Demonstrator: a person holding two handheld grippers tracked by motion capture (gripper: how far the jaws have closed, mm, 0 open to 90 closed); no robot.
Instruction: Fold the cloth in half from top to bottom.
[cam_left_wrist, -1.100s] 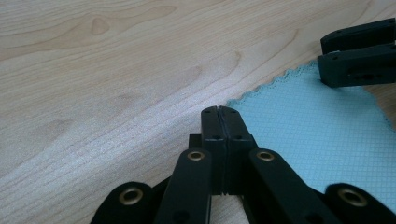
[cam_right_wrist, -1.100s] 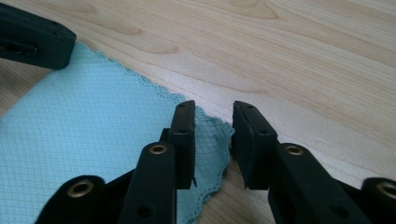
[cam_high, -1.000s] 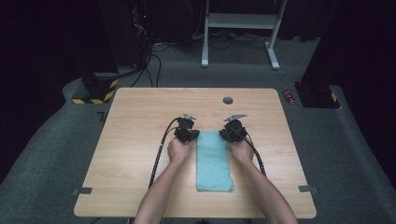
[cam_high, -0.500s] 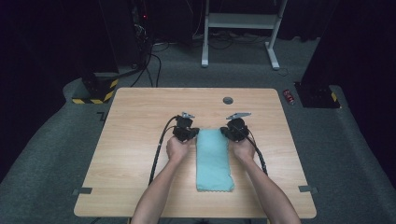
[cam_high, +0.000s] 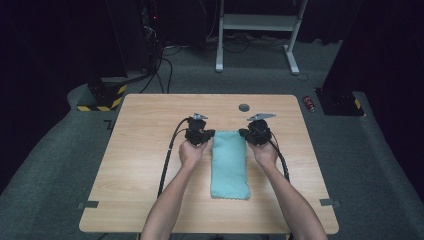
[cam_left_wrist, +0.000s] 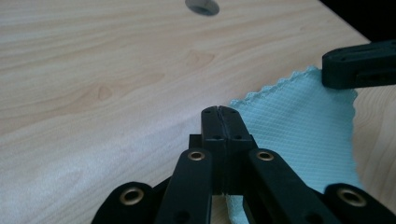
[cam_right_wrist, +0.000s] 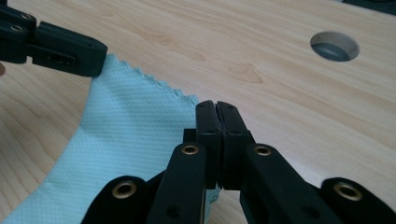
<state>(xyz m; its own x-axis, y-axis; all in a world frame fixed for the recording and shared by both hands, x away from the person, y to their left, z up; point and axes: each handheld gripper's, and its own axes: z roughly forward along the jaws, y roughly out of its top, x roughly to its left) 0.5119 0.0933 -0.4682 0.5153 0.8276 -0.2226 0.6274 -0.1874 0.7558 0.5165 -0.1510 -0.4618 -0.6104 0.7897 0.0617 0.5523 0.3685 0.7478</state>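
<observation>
**Both grippers pinch the far corners of the teal cloth**

Left gripper (cam_left_wrist: 219, 112) has its two black jaws pressed flat together, with a corner of the light teal cloth (cam_left_wrist: 299, 126) caught between them; in its own view the fabric spreads away to the right of the jaws, its scalloped edge running up toward the other gripper's jaws at the upper right. Right gripper (cam_right_wrist: 217, 106) is likewise fully closed on the opposite far corner; its jaws have just been closing, and the cloth (cam_right_wrist: 135, 135) sits between them, fanning out to the left with the left gripper's black jaws clamped on the far end of the same edge.

From the high view, the person's forearms come in from the bottom, the left hand (cam_high: 192, 152) and right hand (cam_high: 265, 152) each wrapped around a gripper, one on either side of the cloth's far end. Between them, the cloth (cam_high: 229, 165) is a long narrow rectangle, running from that held far edge back toward the person, near the middle of the wooden table (cam_high: 145, 150). A black cable (cam_high: 167, 160) trails from the left gripper back along the tabletop. Farther off, beyond the grippers, a round hole (cam_high: 244, 107) is set in the tabletop near its far edge
</observation>
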